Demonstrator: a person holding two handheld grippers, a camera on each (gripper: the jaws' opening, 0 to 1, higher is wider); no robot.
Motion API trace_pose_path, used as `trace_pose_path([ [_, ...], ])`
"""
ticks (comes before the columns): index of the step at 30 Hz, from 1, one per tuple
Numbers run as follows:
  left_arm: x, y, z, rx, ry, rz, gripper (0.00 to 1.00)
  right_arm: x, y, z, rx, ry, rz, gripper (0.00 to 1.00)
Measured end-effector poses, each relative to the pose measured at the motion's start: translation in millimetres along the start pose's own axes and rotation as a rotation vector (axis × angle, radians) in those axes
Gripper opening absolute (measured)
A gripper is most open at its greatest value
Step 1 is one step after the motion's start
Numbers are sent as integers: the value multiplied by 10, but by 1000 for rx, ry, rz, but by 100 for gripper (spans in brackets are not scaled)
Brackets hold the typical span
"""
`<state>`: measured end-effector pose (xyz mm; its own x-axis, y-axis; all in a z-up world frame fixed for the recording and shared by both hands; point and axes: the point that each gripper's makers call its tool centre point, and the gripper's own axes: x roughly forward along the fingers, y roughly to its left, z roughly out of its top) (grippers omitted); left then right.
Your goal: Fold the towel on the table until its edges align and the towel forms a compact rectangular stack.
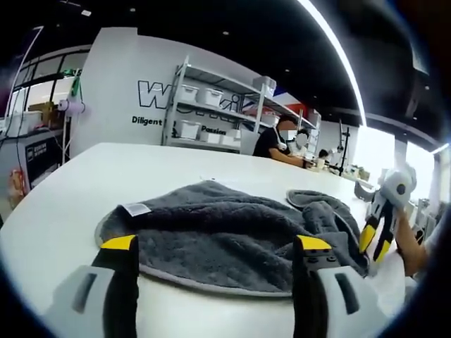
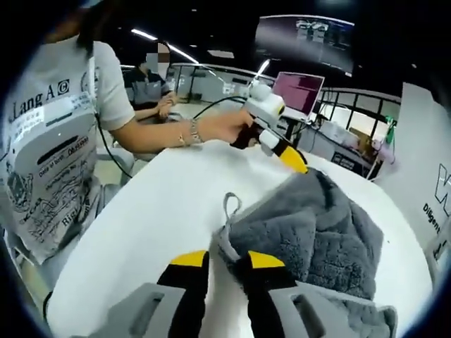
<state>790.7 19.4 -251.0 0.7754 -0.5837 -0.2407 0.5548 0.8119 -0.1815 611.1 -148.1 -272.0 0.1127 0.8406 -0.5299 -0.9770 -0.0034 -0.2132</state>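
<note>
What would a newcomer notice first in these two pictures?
First, the grey towel, lying rumpled on the white table in the left gripper view. Next, in the right gripper view, the right gripper has its yellow-tipped jaws closed on a towel corner beside a small hanging loop. Past the towel, the left gripper reaches in from a person's hand.

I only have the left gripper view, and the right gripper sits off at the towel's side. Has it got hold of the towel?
Observer: Yes. In the right gripper view the right gripper has its jaws pinched close on a corner of the towel.
Operator: Which corner?
Observer: The one with a hanging loop, just beyond the jaws.
Operator: How does my left gripper look from there?
Observer: The left gripper is at the towel's opposite edge, held in a person's hand.
</note>
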Motion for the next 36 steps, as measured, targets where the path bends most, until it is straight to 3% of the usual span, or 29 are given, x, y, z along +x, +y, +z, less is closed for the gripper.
trace_pose_path([
  [5, -2, 1, -1, -3, 0, 1, 95, -118, -110, 83, -18, -54, -48, 28],
  [10, 1, -4, -8, -4, 3, -1, 95, -220, -254, 264, -20, -148, -117, 53],
  [13, -1, 8, -2, -5, 1, 3, 95, -344, -459, 304, 7, -180, -220, 71],
  [17, -2, 32, -10, -7, 3, 11, 95, -519, -782, 256, 135, -225, -366, 92],
  [19, 0, 40, -19, -7, 6, 14, 95, -598, -902, 197, 171, -225, -426, 98],
  [24, 8, 45, -50, -7, 15, 17, 95, -767, -1103, 54, 267, -228, -535, 99],
  [36, 18, 55, -49, 7, 11, 10, 97, -881, -1247, -138, 396, -254, -583, 99],
])
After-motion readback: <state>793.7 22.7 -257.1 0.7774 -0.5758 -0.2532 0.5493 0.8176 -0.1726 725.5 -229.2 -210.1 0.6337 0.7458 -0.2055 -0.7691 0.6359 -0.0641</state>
